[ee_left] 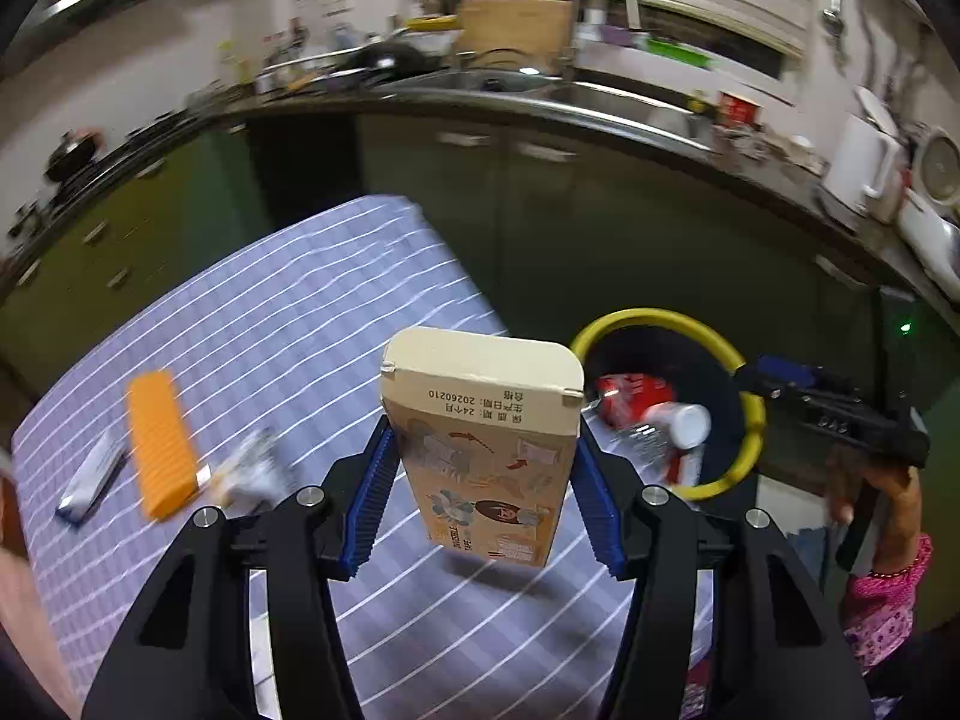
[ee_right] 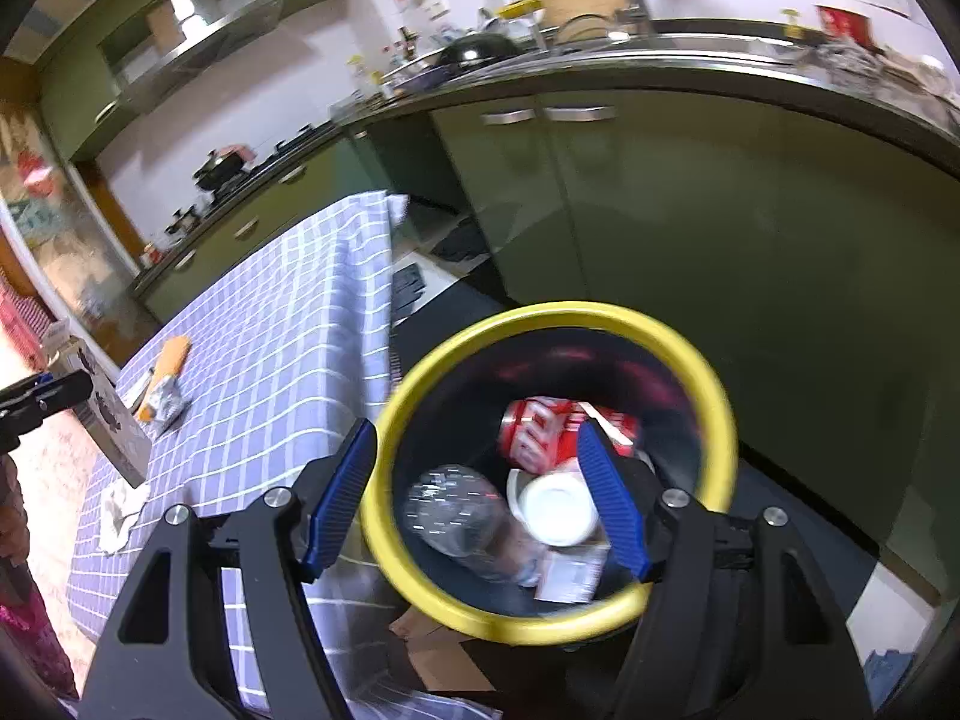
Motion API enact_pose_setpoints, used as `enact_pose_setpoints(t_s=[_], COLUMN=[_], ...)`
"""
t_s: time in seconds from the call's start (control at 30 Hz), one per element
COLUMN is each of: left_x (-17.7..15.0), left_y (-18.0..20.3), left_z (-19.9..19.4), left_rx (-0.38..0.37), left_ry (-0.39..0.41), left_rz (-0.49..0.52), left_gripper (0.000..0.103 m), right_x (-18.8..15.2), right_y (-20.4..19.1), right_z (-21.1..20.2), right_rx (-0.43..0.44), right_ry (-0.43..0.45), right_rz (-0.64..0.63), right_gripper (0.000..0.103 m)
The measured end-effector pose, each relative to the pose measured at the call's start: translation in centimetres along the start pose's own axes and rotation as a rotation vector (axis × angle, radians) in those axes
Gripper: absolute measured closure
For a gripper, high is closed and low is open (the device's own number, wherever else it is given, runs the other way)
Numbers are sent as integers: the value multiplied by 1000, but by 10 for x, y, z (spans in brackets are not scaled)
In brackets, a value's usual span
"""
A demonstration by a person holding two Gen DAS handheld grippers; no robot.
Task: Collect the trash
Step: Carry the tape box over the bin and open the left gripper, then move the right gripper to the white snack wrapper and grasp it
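Observation:
My left gripper [ee_left: 483,450] is shut on a tan cardboard carton [ee_left: 480,420], its blue pads pressed to both sides, and holds it clear above the checked tablecloth [ee_left: 288,312]. To the right stands a black trash bin with a yellow rim [ee_left: 660,318]. My right gripper [ee_right: 477,438] hangs open and empty over that bin's yellow rim [ee_right: 558,312]. Inside lie a red can [ee_right: 540,426], a clear plastic bottle [ee_right: 462,510] and a white cup [ee_right: 555,507]. On the table lie an orange pack [ee_left: 162,438], a small white-and-blue box [ee_left: 93,474] and a crumpled foil wrapper [ee_left: 252,468].
A crumpled tissue [ee_right: 120,510] lies near the table's front edge. Green kitchen cabinets [ee_right: 660,210] and a worktop with a sink [ee_left: 540,90] run behind the bin. A person's hand in a pink sleeve [ee_left: 888,594] holds the right gripper. Flat cardboard [ee_right: 438,654] lies on the floor.

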State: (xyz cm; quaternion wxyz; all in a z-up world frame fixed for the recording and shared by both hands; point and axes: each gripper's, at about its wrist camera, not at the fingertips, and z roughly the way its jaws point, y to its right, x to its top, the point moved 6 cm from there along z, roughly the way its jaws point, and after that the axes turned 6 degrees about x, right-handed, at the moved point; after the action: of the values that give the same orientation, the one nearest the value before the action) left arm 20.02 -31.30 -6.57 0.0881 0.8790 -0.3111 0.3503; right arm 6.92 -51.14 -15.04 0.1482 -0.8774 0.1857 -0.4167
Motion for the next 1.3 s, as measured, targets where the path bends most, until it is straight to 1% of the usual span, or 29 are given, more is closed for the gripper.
enact_pose_setpoints(t_s=[0.17,0.23,0.3,0.37,0.47,0.5,0.53,0.6,0.63,0.7,0.77,0.9,1.0,1.17,1.23,1.3], left_x=[27,38,48,56,68,72,74,79,80,80,78,69,56,19,-1,-24], left_y=[61,90,115,137,158,165,167,170,171,167,160,132,106,52,25,-3], left_z=[14,23,34,47,69,79,84,97,100,100,92,69,49,16,1,-11], left_rx=[-92,-136,-164,-186,-193,-196,-190,-174,-175,-170,-174,-149,-127,-56,-21,14], left_ry=[15,23,29,40,42,51,55,61,64,65,74,93,98,98,95,82], left_rz=[97,140,176,203,218,222,224,217,214,208,193,153,115,42,3,-40], left_gripper=[47,47,47,47,47,45,36,26,25,25,24,20,18,16,14,12], right_x=[-1,-1,-1,-1,-2,-2,-3,-2,-2,-3,-3,-3,-3,-2,-2,-2], right_y=[29,38,46,52,59,61,62,65,65,66,65,58,47,23,11,-9], right_z=[-20,-26,-32,-36,-39,-40,-40,-41,-41,-41,-39,-31,-23,-7,1,10], right_rx=[-45,-58,-69,-76,-85,-87,-88,-89,-90,-87,-82,-63,-46,-19,-4,24], right_ry=[31,42,53,61,63,62,63,65,66,67,63,47,29,-8,-25,-46], right_rz=[44,55,68,80,95,98,100,105,106,110,109,95,76,33,9,-28], right_gripper=[37,37,37,37,37,37,37,36,35,35,35,35,35,35,35,35])
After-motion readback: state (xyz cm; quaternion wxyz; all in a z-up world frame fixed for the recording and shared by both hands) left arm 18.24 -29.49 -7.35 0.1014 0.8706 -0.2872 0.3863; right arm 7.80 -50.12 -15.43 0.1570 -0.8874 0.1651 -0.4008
